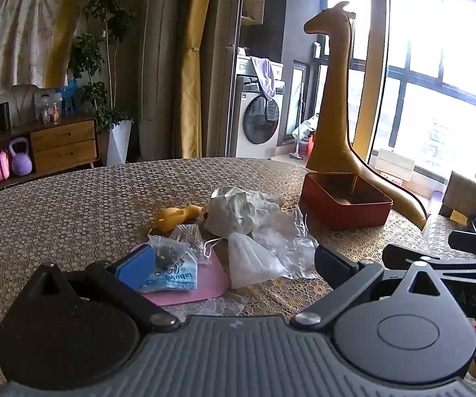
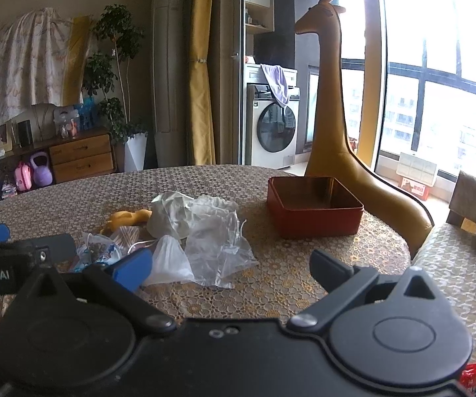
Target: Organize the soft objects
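Between the left gripper (image 1: 234, 264)'s wide-spread, empty fingers (image 1: 135, 269), a blue face mask (image 1: 175, 273) lies on a pink mat (image 1: 204, 284), just beside crumpled clear plastic bags (image 1: 271, 241). The right gripper (image 2: 231, 266) also hangs open and empty above the patterned tabletop (image 2: 287, 284), bags (image 2: 218, 251) ahead. Beyond them lie a yellow soft toy (image 1: 178, 216) and an open red tin (image 2: 314, 211).

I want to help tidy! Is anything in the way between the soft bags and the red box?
Nothing visible blocks it. The plastic bags lie left of the red box, with bare tablecloth between them. The box is open on top.
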The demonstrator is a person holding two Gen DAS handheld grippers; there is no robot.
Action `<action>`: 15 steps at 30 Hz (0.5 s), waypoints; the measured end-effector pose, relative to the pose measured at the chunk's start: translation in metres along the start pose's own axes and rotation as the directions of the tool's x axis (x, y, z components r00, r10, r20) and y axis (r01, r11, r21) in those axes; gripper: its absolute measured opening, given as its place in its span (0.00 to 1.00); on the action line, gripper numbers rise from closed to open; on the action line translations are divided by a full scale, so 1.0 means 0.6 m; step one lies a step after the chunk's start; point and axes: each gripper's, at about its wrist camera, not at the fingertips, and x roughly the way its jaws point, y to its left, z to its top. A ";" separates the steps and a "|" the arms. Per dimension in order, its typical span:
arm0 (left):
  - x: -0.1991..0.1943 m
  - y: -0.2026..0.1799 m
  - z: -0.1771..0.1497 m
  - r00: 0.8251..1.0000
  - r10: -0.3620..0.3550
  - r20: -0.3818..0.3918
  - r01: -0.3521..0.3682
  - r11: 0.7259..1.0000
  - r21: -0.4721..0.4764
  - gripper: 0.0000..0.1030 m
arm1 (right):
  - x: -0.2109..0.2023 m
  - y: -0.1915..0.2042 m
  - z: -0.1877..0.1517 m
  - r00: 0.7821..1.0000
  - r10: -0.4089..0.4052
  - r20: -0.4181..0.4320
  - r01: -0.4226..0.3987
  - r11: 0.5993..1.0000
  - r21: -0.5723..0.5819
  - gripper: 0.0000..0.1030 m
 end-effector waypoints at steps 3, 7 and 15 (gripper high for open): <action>0.002 -0.001 0.002 1.000 0.007 0.005 -0.007 1.000 0.003 1.00 | -0.002 0.000 0.000 1.000 0.001 0.005 -0.001 1.000 0.002 0.98; 0.005 -0.002 0.003 1.000 0.006 0.000 -0.006 1.000 0.003 1.00 | -0.002 -0.001 0.002 1.000 -0.001 0.007 0.001 1.000 0.003 0.98; 0.005 -0.007 0.004 1.000 0.010 0.006 -0.011 1.000 0.026 1.00 | -0.001 -0.001 0.002 1.000 0.000 0.006 0.000 1.000 0.005 0.98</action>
